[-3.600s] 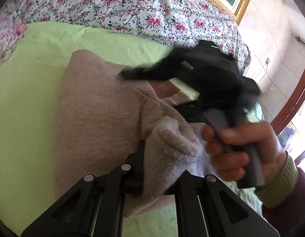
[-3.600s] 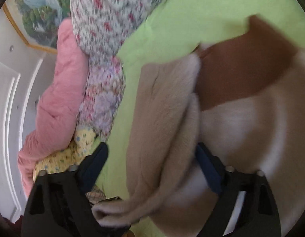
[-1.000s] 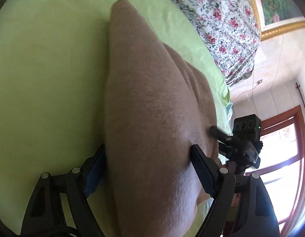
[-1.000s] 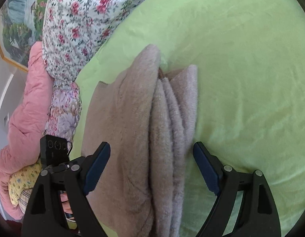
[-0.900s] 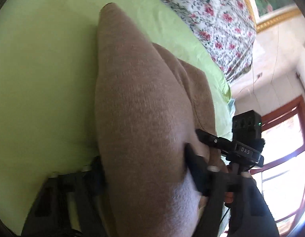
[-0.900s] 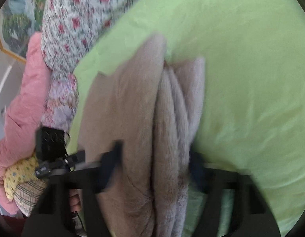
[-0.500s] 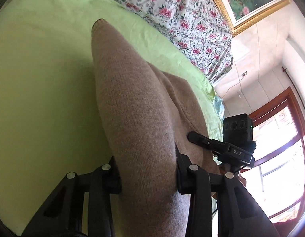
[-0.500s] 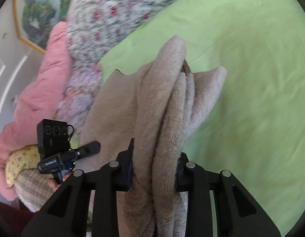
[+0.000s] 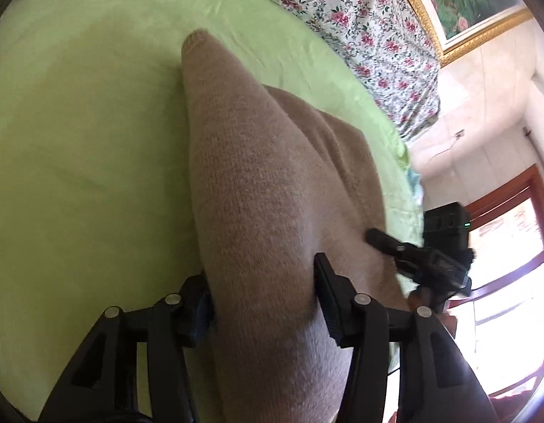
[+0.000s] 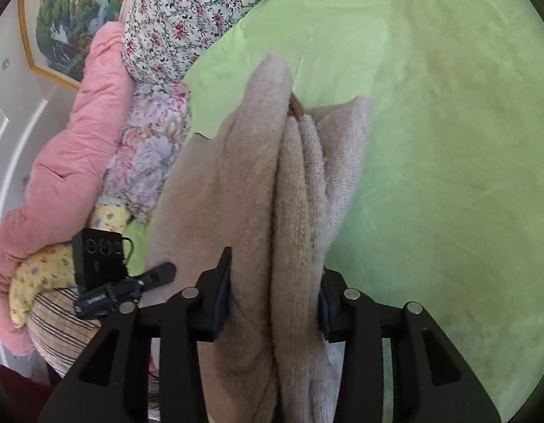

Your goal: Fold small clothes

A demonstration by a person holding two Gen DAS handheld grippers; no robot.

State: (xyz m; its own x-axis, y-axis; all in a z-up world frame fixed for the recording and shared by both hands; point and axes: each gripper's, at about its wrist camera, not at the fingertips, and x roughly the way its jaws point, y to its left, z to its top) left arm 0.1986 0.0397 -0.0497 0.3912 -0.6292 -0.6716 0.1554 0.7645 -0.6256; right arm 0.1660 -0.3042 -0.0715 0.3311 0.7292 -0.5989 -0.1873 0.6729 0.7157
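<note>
1. Our left gripper is now clamped tight on a thick fold of the sweater. A second ago its fingers stood wide apart on either side of the cloth, so the grasp is fresh.
2. Our right gripper is likewise closed on the sweater, pinching several stacked layers at the other end. It too stood open around the bundle a moment back.
3. The sweater lies bunched lengthways on the green sheet, its far tip touching the sheet while the held ends seem raised a little.
4. Beyond the sweater, away from us, runs the flowered quilt; to the sweater's left in the right wrist view sits the pink duvet.
5. With both ends gripped, we judge the garment ready to be lifted and doubled over or shifted as one bundle.
6. The risk, as we see it, is that inner layers slip out of the right-hand pinch.
</note>
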